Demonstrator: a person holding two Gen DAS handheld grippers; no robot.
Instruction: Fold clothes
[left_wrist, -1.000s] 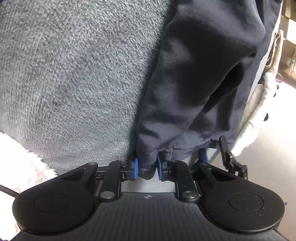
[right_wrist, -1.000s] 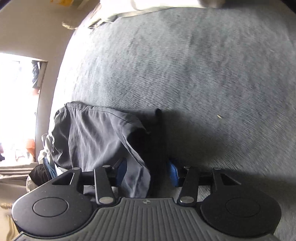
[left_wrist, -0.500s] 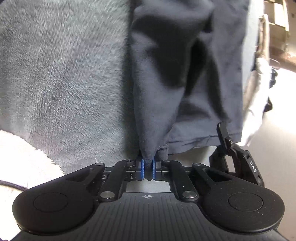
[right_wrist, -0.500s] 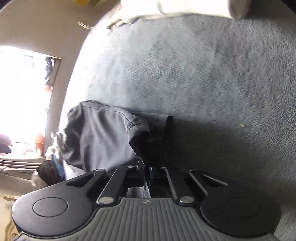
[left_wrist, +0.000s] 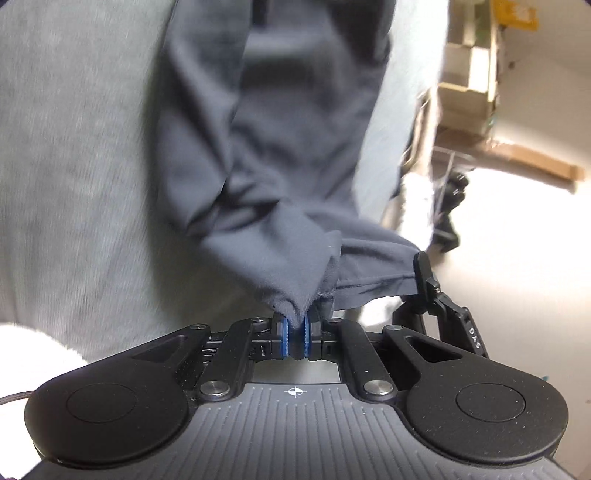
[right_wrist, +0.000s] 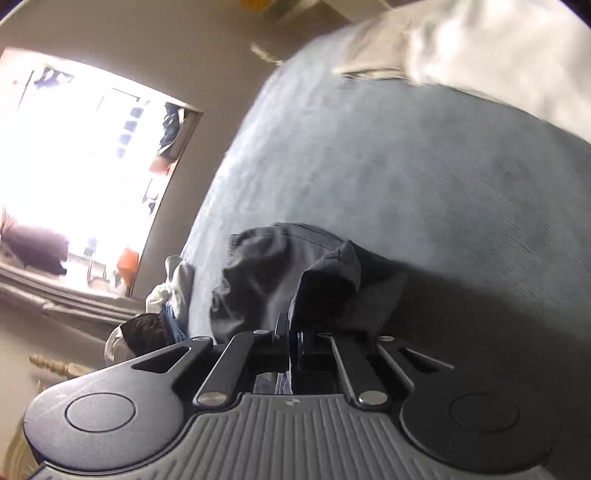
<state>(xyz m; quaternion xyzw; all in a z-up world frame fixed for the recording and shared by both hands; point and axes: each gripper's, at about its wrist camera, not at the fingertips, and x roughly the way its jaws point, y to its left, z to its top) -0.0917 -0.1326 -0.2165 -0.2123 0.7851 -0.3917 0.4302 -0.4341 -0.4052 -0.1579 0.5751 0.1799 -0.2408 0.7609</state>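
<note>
Between the blue pads of the left hand-held gripper (left_wrist: 295, 334), pressed together, a hem of the dark navy garment (left_wrist: 266, 147) is pinched; the cloth stretches away from it over the grey fleece blanket (left_wrist: 81, 166). Beside it, the right hand-held gripper (right_wrist: 294, 347) has just closed and clamps another edge of the same garment (right_wrist: 266, 273), which bunches just ahead of its jaws on the blanket (right_wrist: 424, 177).

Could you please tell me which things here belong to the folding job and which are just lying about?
In use:
- dark garment, pinched by both claws
- left claw
- right claw
- grey blanket under the garment

Lying about:
- pale cloth at the blanket's far edge
- boxes
- bundle of clothes beside the blanket
</note>
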